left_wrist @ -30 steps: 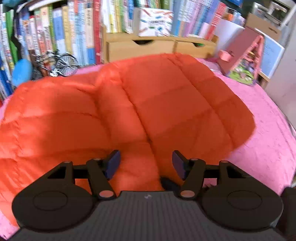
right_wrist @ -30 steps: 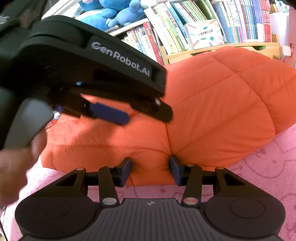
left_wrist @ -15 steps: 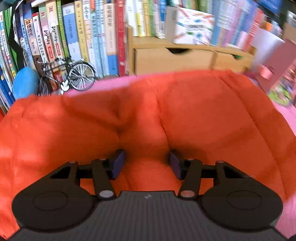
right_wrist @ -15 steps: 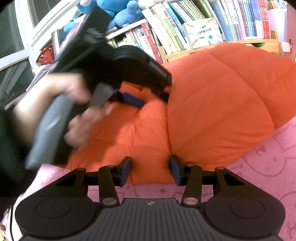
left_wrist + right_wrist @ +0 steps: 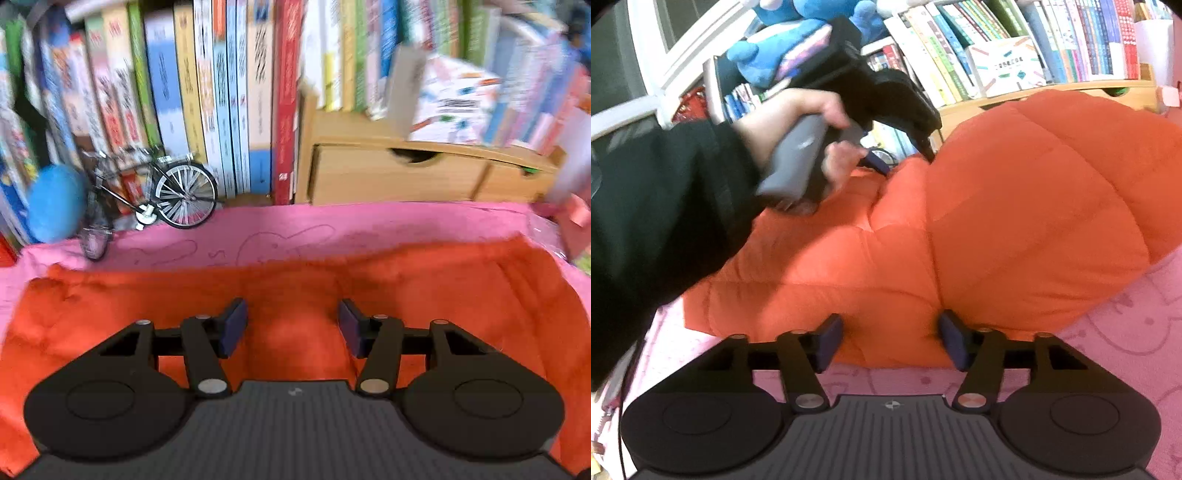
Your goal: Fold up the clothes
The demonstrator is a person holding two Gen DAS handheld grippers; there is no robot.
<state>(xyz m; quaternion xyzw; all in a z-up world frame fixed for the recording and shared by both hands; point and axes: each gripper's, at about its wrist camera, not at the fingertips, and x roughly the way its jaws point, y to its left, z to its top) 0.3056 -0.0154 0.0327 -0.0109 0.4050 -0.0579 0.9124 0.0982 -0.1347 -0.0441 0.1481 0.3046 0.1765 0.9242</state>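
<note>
Right gripper (image 5: 889, 341): jaws opening, near hem of the orange puffer jacket (image 5: 1015, 229) bulging between the pads, seemingly being let go after a fold

Left gripper (image 5: 290, 326): pads apart over the far edge, fabric between them but no pinch seen, probably placed to press the fold flat

Jacket is spread on the pink sheet (image 5: 1126, 332), bookshelf (image 5: 229, 92) behind

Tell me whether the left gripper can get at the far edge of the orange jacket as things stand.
Probably yes. The left gripper hangs over the orange jacket with its jaws apart, and nothing lies between it and the far edge. The toy bicycle stands off to one side on the pink sheet.
</note>
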